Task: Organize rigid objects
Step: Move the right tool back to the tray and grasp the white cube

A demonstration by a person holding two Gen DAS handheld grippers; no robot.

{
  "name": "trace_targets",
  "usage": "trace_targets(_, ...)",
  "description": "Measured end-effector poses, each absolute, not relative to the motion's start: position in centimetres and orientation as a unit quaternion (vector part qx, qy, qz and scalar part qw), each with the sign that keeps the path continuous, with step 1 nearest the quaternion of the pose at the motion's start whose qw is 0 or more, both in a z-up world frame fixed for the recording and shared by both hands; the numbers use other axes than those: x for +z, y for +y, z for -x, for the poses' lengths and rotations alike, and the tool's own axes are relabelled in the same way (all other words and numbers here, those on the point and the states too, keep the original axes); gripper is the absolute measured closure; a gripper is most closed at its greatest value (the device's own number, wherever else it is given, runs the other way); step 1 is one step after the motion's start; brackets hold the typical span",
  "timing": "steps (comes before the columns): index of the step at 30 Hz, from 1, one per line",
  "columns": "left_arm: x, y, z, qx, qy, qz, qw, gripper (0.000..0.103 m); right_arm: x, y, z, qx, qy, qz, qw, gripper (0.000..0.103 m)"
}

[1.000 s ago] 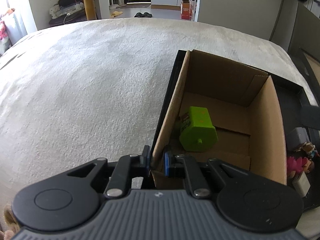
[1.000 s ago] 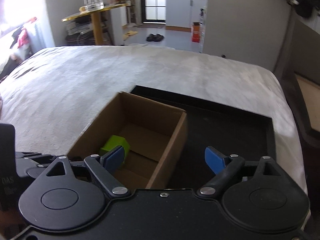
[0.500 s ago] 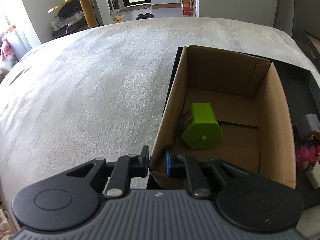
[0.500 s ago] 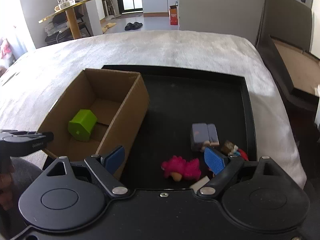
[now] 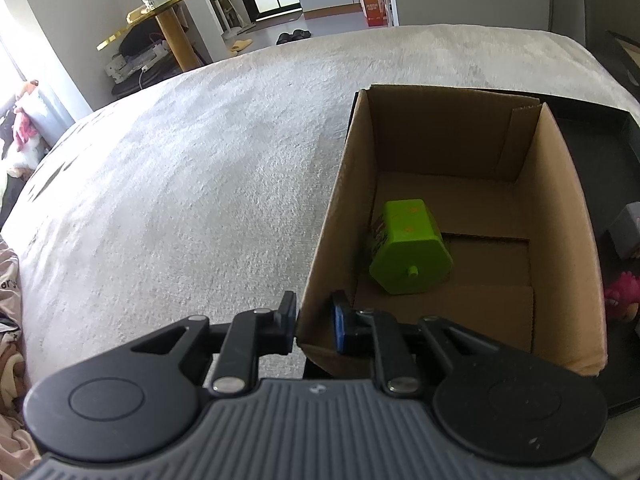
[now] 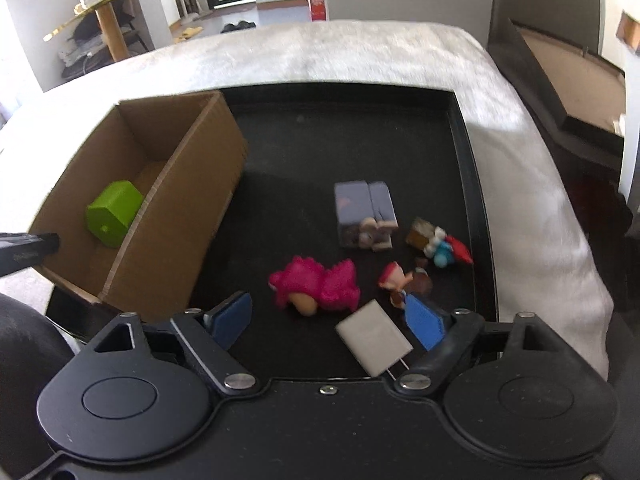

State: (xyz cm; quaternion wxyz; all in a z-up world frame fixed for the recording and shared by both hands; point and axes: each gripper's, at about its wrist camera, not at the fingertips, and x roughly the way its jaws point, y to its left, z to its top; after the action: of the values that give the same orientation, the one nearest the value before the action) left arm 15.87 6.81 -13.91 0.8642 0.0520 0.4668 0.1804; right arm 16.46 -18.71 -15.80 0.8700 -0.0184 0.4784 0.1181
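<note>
A cardboard box [image 5: 560,168] [image 6: 188,216] stands on the left part of a black tray [image 6: 460,152]. A green hexagonal block [image 5: 408,252] [image 6: 114,212] lies inside the box. My left gripper [image 5: 314,322] is shut on the box's near left corner wall. My right gripper [image 6: 326,324] is open and empty, above the tray's near part. Below it lie a pink toy [image 6: 316,284], a white charger [image 6: 374,338], a small red-capped figure [image 6: 404,284], a grey block toy [image 6: 362,214] and a small red-and-blue figure [image 6: 440,244].
The tray rests on a bed with a white fuzzy blanket [image 5: 180,184]. A dark headboard or frame [image 6: 560,92] stands to the right. A gold side table [image 5: 176,20] with glass jars stands far behind.
My right gripper has swung right, from over the box to over the toys on the tray. My left gripper has kept its hold on the box corner while the view shifted slightly.
</note>
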Motion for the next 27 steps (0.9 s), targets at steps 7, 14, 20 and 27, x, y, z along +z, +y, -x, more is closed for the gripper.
trace_targets(7, -13.9, 6.3, -15.8, 0.184, 0.461, -0.069, 0.865, 0.086, -17.9, -19.5, -16.6, 0.110, 0.499, 0.015, 0.860, 0.044)
trace_targets(14, -13.9, 6.2, -15.9, 0.185, 0.463, -0.074, 0.864, 0.085, -19.5, -20.3, -17.2, 0.090, 0.516, 0.029, 0.852, 0.047)
trace_targets(20, -14.0, 6.0, -15.8, 0.184, 0.462, -0.080, 0.864, 0.085, -20.4, -20.0, -17.9, 0.092, 0.520, 0.045, 0.848, 0.047)
trace_targets(27, -14.0, 5.9, -15.8, 0.183, 0.463, -0.084, 0.863, 0.085, -21.1, -19.6, -18.1, 0.098, 0.530, 0.047, 0.841, 0.062)
